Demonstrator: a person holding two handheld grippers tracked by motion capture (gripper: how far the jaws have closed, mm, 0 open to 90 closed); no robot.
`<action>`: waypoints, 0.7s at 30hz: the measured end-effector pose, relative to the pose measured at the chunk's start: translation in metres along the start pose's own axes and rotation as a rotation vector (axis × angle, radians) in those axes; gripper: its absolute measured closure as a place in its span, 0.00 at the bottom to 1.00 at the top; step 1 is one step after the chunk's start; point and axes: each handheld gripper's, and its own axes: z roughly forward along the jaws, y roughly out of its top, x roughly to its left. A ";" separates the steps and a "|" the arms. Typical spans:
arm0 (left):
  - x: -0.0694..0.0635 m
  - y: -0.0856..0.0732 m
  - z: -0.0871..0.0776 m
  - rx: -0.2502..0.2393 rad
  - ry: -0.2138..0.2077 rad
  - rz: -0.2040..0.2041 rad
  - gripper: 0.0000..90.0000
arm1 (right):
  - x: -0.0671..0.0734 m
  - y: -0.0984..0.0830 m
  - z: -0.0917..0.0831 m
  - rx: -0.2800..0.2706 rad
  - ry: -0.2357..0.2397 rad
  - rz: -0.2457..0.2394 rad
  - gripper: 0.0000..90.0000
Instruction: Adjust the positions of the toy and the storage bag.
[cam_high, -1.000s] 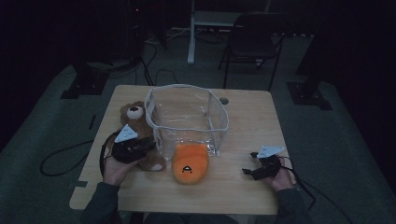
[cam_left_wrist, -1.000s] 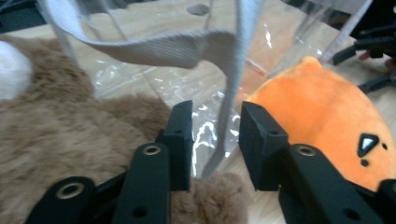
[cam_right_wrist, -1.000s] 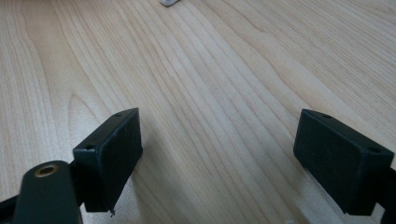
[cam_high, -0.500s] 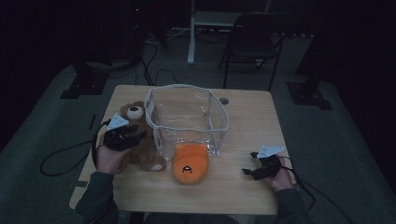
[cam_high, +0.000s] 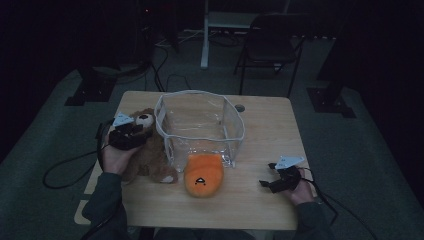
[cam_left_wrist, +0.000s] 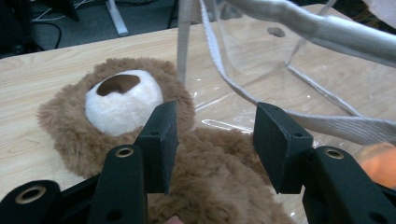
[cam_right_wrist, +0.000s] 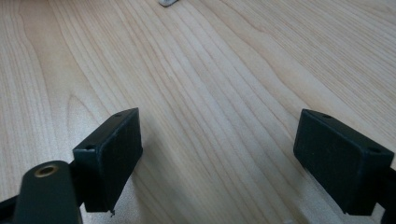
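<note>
A brown teddy bear (cam_high: 150, 152) lies on its back at the table's left, its head (cam_left_wrist: 121, 100) toward the far side. My left gripper (cam_high: 131, 134) hovers over its chest, just below the white muzzle. Its jaws (cam_left_wrist: 215, 140) have just been opening and stand apart, with brown fur showing in the gap and the pads not pressing on it. A clear bag with white trim (cam_high: 200, 127) stands open mid-table, its strap (cam_left_wrist: 336, 123) just beyond the bear. An orange plush (cam_high: 202, 176) lies in front of the bag. My right gripper (cam_high: 272, 184) rests open and empty at the front right (cam_right_wrist: 219, 158).
The wooden table (cam_high: 265, 135) has bare surface to the right of the bag and around the right gripper (cam_right_wrist: 210, 70). Cables trail off both sides. A chair (cam_high: 270, 40) and stand legs are on the dark floor behind the table.
My left hand has carried its gripper leftward and farther back along the bear, from near the belly up toward the head. The right gripper has kept still.
</note>
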 end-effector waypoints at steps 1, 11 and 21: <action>0.002 0.000 0.001 -0.001 0.004 -0.003 0.55 | 0.000 0.000 0.000 0.000 0.000 0.000 0.16; 0.015 0.000 0.010 -0.009 0.015 -0.038 0.54 | 0.000 0.000 0.000 0.000 -0.003 0.003 0.16; 0.027 0.000 0.018 -0.002 0.034 -0.068 0.53 | 0.000 0.000 0.000 0.000 -0.004 0.003 0.16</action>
